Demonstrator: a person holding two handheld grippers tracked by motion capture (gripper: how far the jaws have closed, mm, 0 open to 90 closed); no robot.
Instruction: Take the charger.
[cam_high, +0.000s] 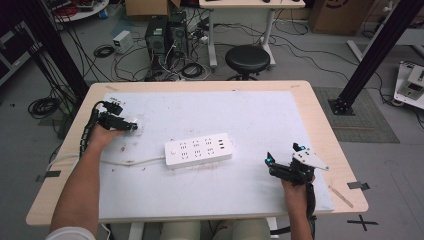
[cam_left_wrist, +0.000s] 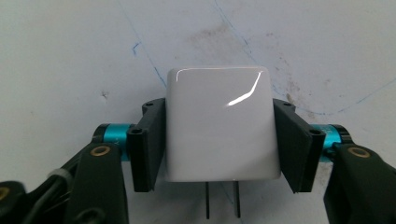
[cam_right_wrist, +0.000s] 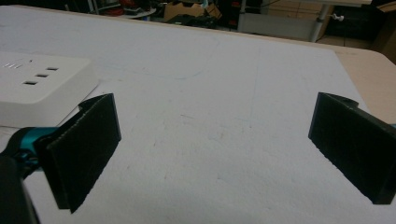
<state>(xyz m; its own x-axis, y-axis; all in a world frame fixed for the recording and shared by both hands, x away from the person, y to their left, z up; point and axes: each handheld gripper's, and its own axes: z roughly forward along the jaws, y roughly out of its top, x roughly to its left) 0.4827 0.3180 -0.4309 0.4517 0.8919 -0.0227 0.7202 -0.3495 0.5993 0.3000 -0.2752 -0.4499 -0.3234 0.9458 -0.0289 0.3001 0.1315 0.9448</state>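
Here the left claw (cam_left_wrist: 219, 154) pinches the white plug (cam_left_wrist: 219, 126) near the table's far-left edge (cam_high: 100, 86).

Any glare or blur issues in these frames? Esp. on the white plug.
Left gripper view: the left claw is shut on the white plug, whose glossy top carries a bright streak of glare, though its edges and two prongs stay sharp. Right gripper view: the right claw stands open and its pads look soft. High view: even light, power strip readable, no glare.
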